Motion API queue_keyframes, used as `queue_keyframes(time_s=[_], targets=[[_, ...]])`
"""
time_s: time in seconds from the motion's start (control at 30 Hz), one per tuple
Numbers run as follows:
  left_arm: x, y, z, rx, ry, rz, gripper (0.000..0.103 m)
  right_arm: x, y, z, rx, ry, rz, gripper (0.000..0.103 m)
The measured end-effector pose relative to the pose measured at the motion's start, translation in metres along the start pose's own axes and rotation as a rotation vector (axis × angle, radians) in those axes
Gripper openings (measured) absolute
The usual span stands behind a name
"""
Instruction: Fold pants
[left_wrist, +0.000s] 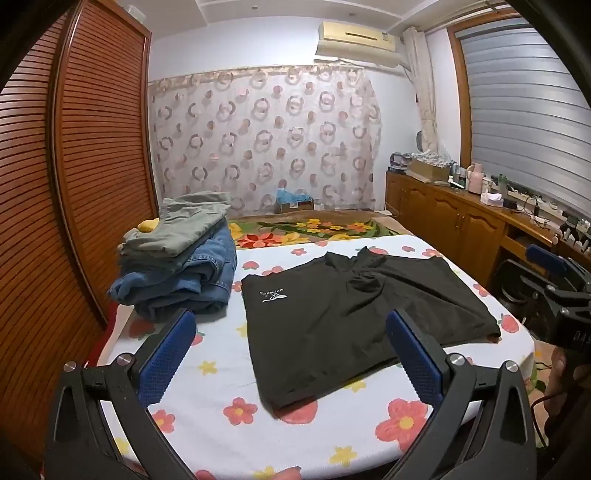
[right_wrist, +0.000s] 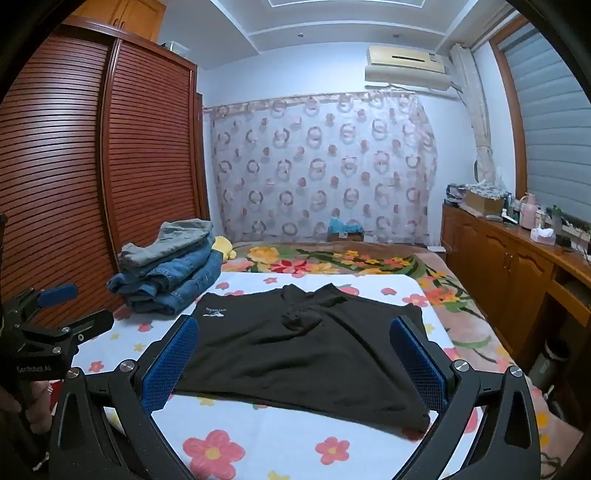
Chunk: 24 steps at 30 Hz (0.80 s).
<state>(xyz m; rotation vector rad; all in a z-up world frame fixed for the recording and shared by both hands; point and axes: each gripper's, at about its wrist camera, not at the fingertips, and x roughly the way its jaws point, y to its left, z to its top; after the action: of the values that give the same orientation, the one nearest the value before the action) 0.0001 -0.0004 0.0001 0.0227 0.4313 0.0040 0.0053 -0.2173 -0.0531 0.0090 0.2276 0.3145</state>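
Both grippers hover with fingers spread wide, holding nothing. Ahead of the left gripper (left_wrist: 291, 354) and between the right gripper (right_wrist: 293, 356) fingers, black shorts (right_wrist: 306, 350) lie flat on the flowered bed (right_wrist: 280, 435). Beyond, left, sits a stack of folded jeans (left_wrist: 184, 273).

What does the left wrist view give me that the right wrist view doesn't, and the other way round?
Only the left wrist view shows the right tool at its right edge. Only the right wrist view shows the left tool at its left edge, plus a yellow plush toy's head behind the stack. Both show the black shorts with a white logo spread on the floral sheet, the folded stack of jeans and grey trousers, and open blue-padded fingers.
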Motion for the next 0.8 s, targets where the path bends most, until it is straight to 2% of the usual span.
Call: queue_keyframes(time_s=[0.8], targets=[[0.0003,-0.0003,0.0000,0.004,-0.002,0.000,0.103,0.0006,-0.0010,0.0004,0.007,0.008,-0.002,0.103]])
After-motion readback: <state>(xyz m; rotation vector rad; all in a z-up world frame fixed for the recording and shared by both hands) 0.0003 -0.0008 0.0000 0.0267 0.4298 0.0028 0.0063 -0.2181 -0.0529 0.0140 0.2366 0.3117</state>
